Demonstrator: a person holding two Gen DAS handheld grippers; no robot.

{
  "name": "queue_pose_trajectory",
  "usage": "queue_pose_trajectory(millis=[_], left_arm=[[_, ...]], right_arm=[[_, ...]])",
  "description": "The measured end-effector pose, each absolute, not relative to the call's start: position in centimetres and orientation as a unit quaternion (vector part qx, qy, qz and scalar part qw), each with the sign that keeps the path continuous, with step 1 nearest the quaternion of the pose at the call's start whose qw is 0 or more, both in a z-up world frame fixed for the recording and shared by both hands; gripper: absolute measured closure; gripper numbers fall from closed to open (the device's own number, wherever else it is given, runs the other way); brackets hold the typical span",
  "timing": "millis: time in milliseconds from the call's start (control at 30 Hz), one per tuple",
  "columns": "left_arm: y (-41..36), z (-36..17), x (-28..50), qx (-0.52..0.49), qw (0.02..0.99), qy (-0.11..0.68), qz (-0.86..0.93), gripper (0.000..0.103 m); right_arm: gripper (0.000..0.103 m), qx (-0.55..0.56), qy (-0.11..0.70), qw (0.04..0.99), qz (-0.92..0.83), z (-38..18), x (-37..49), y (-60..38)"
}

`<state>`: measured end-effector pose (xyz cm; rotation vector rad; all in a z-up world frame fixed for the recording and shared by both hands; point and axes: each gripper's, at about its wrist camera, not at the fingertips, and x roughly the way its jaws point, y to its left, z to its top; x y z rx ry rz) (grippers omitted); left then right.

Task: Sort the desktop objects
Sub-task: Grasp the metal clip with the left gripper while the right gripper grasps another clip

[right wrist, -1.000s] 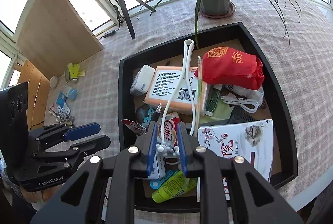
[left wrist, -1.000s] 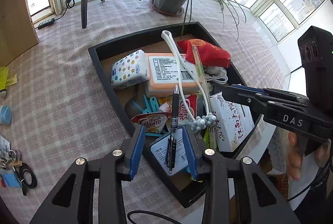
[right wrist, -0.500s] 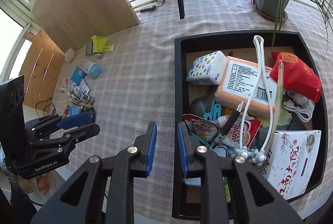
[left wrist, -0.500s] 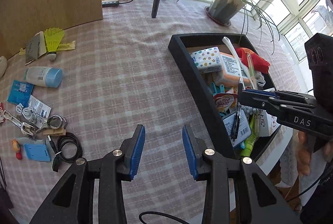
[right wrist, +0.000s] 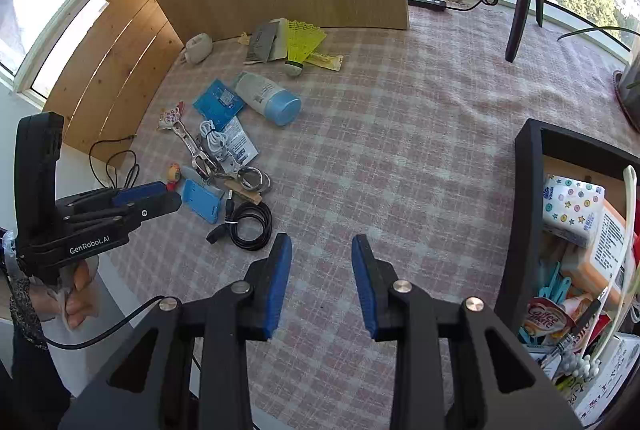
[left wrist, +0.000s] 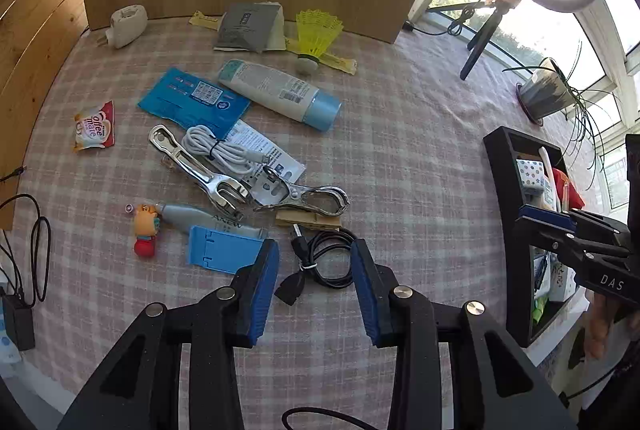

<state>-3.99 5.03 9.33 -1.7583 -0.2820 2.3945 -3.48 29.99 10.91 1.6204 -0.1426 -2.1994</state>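
Sort looks partly done. Black tray (right wrist: 524, 214) at the right edge of the table already holds a fair load: star-print tissue pack (right wrist: 572, 206), orange packet (right wrist: 604, 250), Coffee-mate sachets (right wrist: 546, 314), a pen (right wrist: 582, 322), white strap (right wrist: 628, 230).

Still loose on the checked tablecloth (left wrist: 408, 166), all clustered on the left: coiled black USB cable (left wrist: 320, 262), blue card holder (left wrist: 220, 250), wooden clothespin (left wrist: 308, 219), two metal clips (left wrist: 248, 186), white cable bundle (left wrist: 220, 150), lotion tube (left wrist: 280, 94), blue pouch (left wrist: 192, 102), another Coffee-mate sachet (left wrist: 95, 128), small figurine (left wrist: 146, 230), yellow shuttlecock (left wrist: 316, 38), grey packet (left wrist: 248, 26), white plug adapter (left wrist: 126, 26). Roughly a dozen items left, so I'd guess about halfway.

Left gripper (left wrist: 315, 270): jaws apart, empty, hovering with the black USB cable lying between the fingertips. Likely next pick.

Right gripper (right wrist: 321, 270): jaws apart, empty, over bare cloth between the pile and the tray.
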Motion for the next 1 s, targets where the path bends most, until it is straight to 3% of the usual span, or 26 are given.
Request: queue_pose_trajectory(millis=[500, 1000], left_arm=[[-0.8, 5.4, -8.3, -0.606, 0.026, -0.177, 0.775, 0.069], [-2.1, 1.9, -10.7, -0.629, -0.018, -0.184, 0.755, 0.068]], right_arm=[[0.074, 0.626, 0.091, 0.287, -0.720, 6.4, -8.9, 17.1], [0.078, 0.649, 0.103, 0.304, -0.690, 2.2, -12.1, 14.6]])
